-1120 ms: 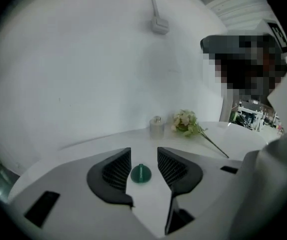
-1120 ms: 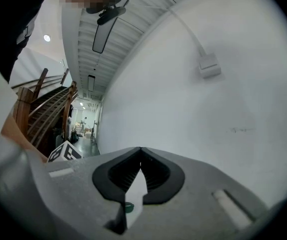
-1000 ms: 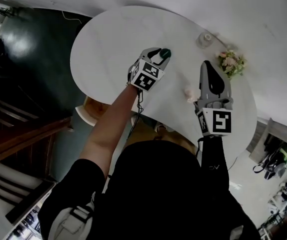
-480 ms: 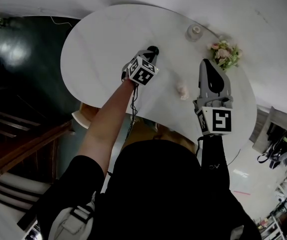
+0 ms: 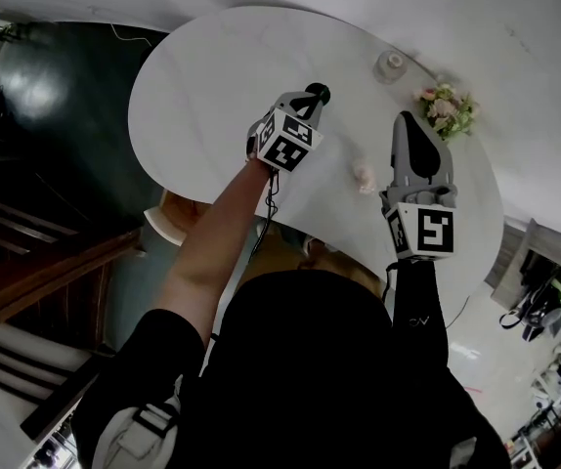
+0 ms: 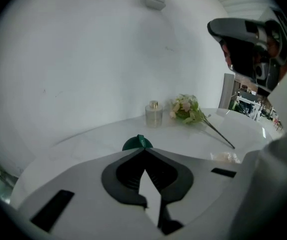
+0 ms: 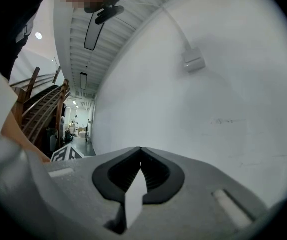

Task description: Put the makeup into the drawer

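1. White wall (image 5: 525, 27) runs along the top of the head view, with a white oval table (image 5: 212, 76) pushed against it and dark floor (image 5: 36, 96) at the left edge.
2. At frame centre the left gripper (image 5: 312, 94) slants down over the tabletop. In its own view the jaws are clenched, tips meeting (image 6: 142, 150).
3. A green round makeup piece (image 6: 133, 143) sits on the table right at those tips. A small peak of green rises at the seam, so the tips seem to nip its near edge. From above it shows as a dark disc (image 5: 320, 93) at the gripper's nose.
4. Right of centre, the right gripper (image 5: 409, 120) is held level above the table, pointing at the wall. Its jaws are closed together with nothing between them (image 7: 141, 151).
5. A small clear bottle (image 5: 394, 63) stands near the wall at upper right, with a bunch of flowers (image 5: 449, 110) lying just beside it.
6. A small pale crumpled thing (image 5: 363, 174) lies between the two grippers.
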`<state>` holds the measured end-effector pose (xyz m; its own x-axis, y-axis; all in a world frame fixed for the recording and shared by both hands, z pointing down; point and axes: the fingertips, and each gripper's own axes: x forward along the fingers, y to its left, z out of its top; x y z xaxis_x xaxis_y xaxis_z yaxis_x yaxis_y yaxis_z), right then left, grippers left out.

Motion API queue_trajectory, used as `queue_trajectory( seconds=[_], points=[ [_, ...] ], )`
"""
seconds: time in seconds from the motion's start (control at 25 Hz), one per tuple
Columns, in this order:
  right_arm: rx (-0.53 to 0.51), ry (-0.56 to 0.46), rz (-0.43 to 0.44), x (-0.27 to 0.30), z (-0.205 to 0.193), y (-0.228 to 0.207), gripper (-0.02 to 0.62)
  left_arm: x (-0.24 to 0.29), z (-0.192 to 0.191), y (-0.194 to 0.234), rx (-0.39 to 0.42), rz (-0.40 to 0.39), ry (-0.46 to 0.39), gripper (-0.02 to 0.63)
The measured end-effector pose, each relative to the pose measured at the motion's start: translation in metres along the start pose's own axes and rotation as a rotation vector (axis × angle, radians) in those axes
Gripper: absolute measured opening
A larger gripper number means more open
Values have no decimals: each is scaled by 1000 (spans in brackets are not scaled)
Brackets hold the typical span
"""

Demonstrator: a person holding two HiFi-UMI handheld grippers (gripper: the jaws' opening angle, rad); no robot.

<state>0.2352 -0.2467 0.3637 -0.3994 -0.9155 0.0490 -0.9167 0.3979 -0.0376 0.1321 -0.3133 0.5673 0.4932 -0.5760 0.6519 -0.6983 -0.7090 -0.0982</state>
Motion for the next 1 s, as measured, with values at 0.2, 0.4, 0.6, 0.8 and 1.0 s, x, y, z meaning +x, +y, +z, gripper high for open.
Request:
queue_trajectory(
  seconds=[0.2,0.4,0.6,0.8,1.0],
  points=[
    [-13,-39,30,-1,12,15,5,-56,40,-9,6,22,-134,9],
    [-93,-32,71,-8,13,31,5,-123,77,-9,-4,75,-280,9],
    [-87,-75,94,-12,28,47,5,-181,98,-15,-64,131,-433,9],
    [-127,-63,125,-18,30,65,5,-223,107,-29,-59,161,-519,9],
    [-77,-119,175,-11,45,94,5,-242,95,-20,-79,193,-533,9]
  ],
)
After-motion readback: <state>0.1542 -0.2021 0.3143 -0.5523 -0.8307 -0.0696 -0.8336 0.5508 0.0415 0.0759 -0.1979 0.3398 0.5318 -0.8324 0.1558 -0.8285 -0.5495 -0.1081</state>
